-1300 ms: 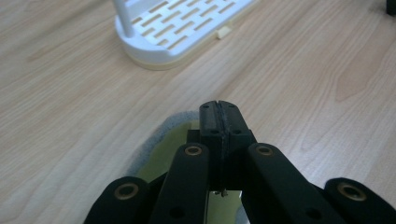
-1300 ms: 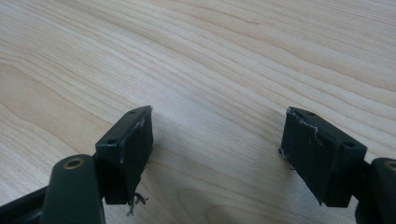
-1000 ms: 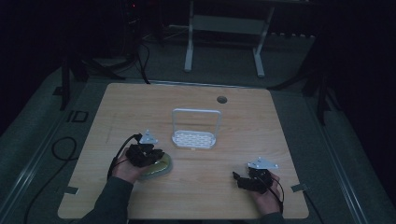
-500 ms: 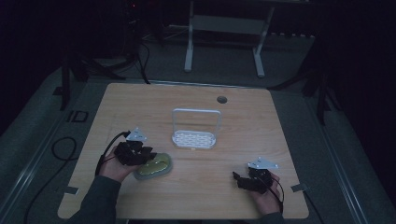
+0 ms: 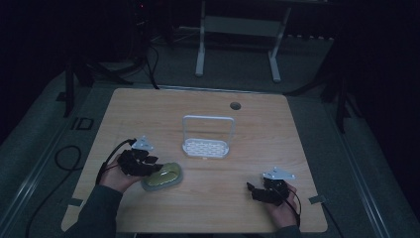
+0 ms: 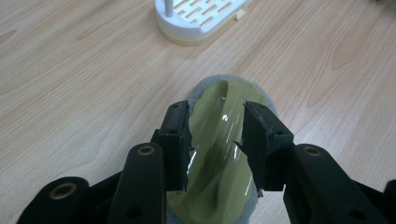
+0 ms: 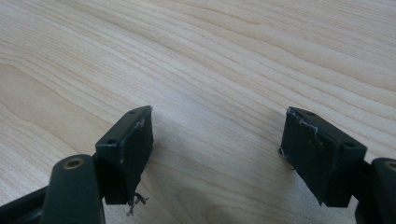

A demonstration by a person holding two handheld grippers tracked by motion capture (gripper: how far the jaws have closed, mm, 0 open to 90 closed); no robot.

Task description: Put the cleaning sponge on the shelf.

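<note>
Now the left claw (image 6: 215,140) has just been opening, and its jaws stand apart on both sides of the olive-green scrubber (image 6: 219,154), whose raised ridge lies between them with no pad pressing on it. Compared with a second ago, this claw has drawn back toward the lower left of the high view, so I judge the scrubber is released. It lies on the table (image 5: 208,208) at lower left, near the white rack (image 5: 207,147). The left hand (image 5: 116,176) rests low behind it. The right claw (image 7: 217,154) is wide apart over bare wood.

I see a pale wooden table (image 5: 148,109); a white rack (image 5: 206,147) and green-topped sponge (image 5: 162,177) lie on it, near each other.
</note>
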